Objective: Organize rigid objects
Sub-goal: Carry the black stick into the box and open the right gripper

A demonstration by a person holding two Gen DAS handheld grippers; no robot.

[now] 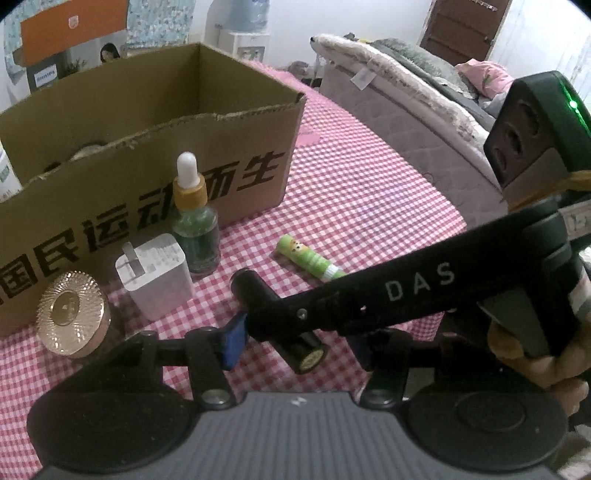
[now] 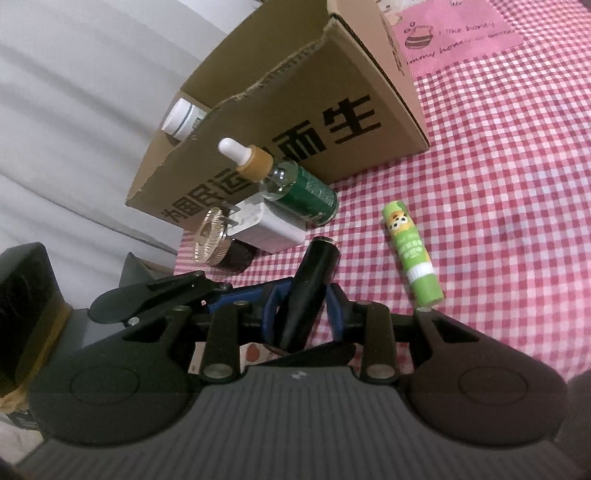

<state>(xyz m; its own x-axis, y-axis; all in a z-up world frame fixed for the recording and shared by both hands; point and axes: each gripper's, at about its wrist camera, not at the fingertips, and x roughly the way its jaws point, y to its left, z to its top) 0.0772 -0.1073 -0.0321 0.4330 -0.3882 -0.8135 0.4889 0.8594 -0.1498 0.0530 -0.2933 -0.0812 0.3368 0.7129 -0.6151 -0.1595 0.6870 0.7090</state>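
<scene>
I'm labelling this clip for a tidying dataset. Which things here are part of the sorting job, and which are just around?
Part of the job:
- black tube, held in the right gripper
- cardboard box
- dropper bottle
- white charger
- gold-lidded jar
- green glue stick
- left gripper

Just around:
- checked tablecloth
- bed
- brown door

Both wrist cameras look steeply down, close over the checked table, toward the cardboard box; the right view sits lower, rolled sideways; both share the dropper bottle and glue stick
</scene>
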